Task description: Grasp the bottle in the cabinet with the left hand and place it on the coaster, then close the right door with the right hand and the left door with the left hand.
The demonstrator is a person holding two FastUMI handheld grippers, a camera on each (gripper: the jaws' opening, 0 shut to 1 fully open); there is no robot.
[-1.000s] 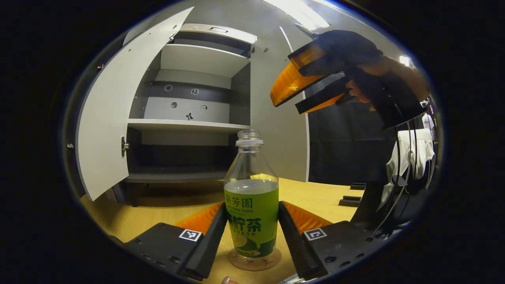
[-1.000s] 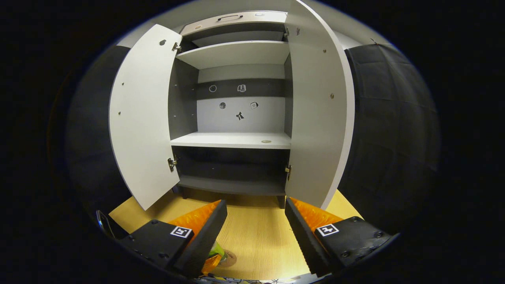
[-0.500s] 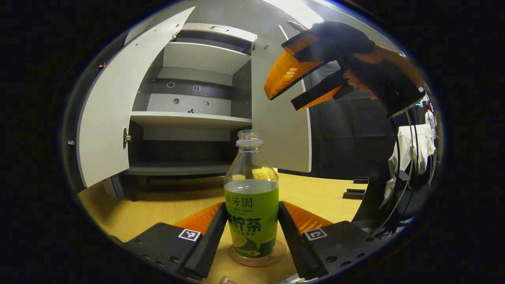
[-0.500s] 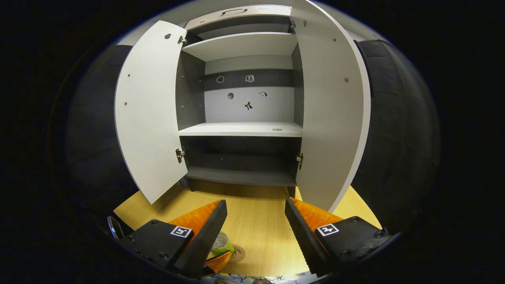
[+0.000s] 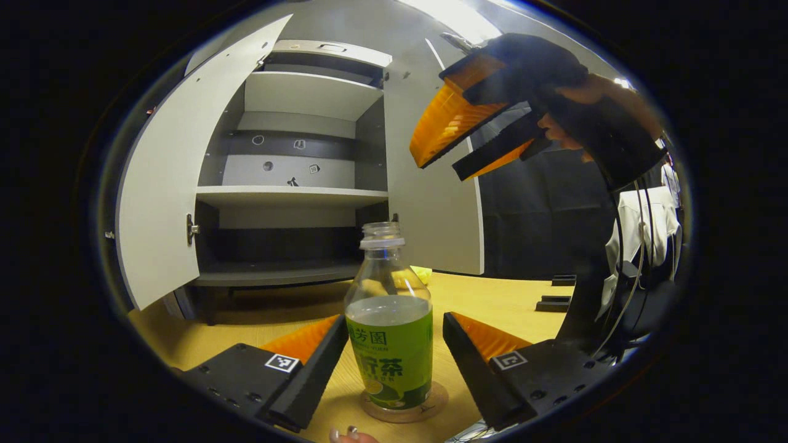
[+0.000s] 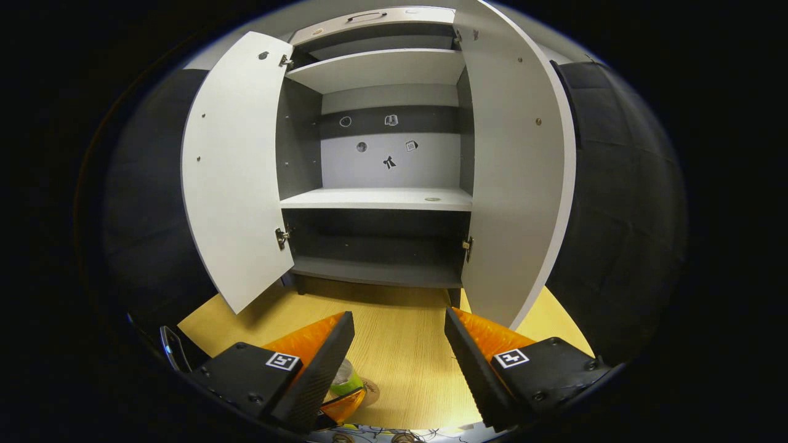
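Your left gripper [image 5: 394,363] has its jaws released: the two fingers stand on either side of the bottle [image 5: 389,326] with a visible gap at each side, so neither presses on it. The bottle stands upright on the coaster [image 5: 404,407], which lies on the wooden table [image 5: 492,301] in front of the cabinet [image 5: 295,184]. Both cabinet doors are swung open: the left door [image 6: 237,178] and the right door [image 6: 517,166] frame shelves that stand empty in the right gripper view. Your right gripper [image 6: 399,357] is raised above the table, facing the cabinet opening, with its jaws spread apart and nothing between them. In the left gripper view, that right gripper appears high up just beside the right door's edge, held by your hand [image 5: 585,111]. In the right gripper view, the bottle's top shows low down, partly hidden behind one finger.
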